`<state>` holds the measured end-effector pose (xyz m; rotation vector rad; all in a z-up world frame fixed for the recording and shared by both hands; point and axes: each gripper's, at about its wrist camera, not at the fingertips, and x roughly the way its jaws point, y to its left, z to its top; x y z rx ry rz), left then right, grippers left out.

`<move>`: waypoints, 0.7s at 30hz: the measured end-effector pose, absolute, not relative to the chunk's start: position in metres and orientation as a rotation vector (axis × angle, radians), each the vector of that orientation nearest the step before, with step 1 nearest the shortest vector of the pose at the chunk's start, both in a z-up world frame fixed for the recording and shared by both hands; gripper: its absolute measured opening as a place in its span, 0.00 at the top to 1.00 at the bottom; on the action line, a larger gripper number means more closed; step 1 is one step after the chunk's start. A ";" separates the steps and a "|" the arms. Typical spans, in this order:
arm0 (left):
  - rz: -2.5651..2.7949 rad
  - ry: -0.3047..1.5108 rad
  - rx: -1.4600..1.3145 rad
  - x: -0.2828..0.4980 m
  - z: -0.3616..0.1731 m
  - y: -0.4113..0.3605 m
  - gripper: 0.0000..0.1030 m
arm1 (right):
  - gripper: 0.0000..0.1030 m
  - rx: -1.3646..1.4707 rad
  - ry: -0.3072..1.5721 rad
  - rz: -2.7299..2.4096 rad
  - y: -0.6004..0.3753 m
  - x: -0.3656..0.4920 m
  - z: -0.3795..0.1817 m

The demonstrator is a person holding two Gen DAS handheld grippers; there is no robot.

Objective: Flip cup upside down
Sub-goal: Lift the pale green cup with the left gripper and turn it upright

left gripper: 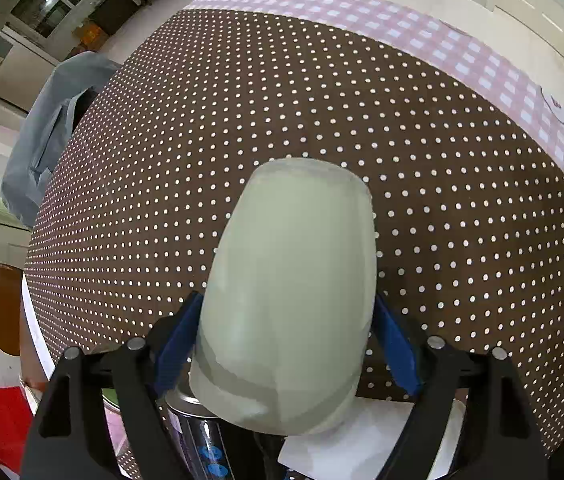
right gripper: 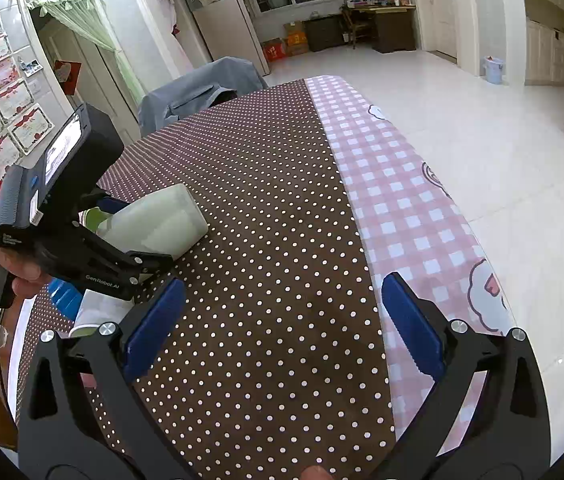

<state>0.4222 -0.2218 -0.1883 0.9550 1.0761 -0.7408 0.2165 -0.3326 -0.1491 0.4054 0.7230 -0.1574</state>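
A pale green frosted cup (left gripper: 290, 292) is held in my left gripper (left gripper: 288, 320), whose blue pads press on both its sides. The cup is tipped over, its base pointing away from the camera and down toward the brown dotted tablecloth (left gripper: 362, 120). In the right wrist view the cup (right gripper: 158, 220) lies slanted with its far end touching or just above the cloth, held by the left gripper (right gripper: 122, 220). My right gripper (right gripper: 282, 316) is open and empty above the cloth, to the right of the cup.
A pink checked cloth (right gripper: 394, 184) covers the table's right side up to its edge. A metal can (left gripper: 198, 432) and white paper (left gripper: 362, 440) lie below the left gripper. A chair with a blue-grey jacket (right gripper: 198, 88) stands at the far end.
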 end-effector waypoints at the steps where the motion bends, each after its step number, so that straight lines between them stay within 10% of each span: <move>1: -0.739 1.070 0.945 0.423 -0.187 -0.221 0.22 | 0.06 0.405 0.721 -0.158 -0.333 0.215 -0.148; 21: -0.765 0.920 0.770 0.381 -0.109 -0.210 0.26 | 0.06 0.398 0.669 -0.182 -0.329 0.186 -0.125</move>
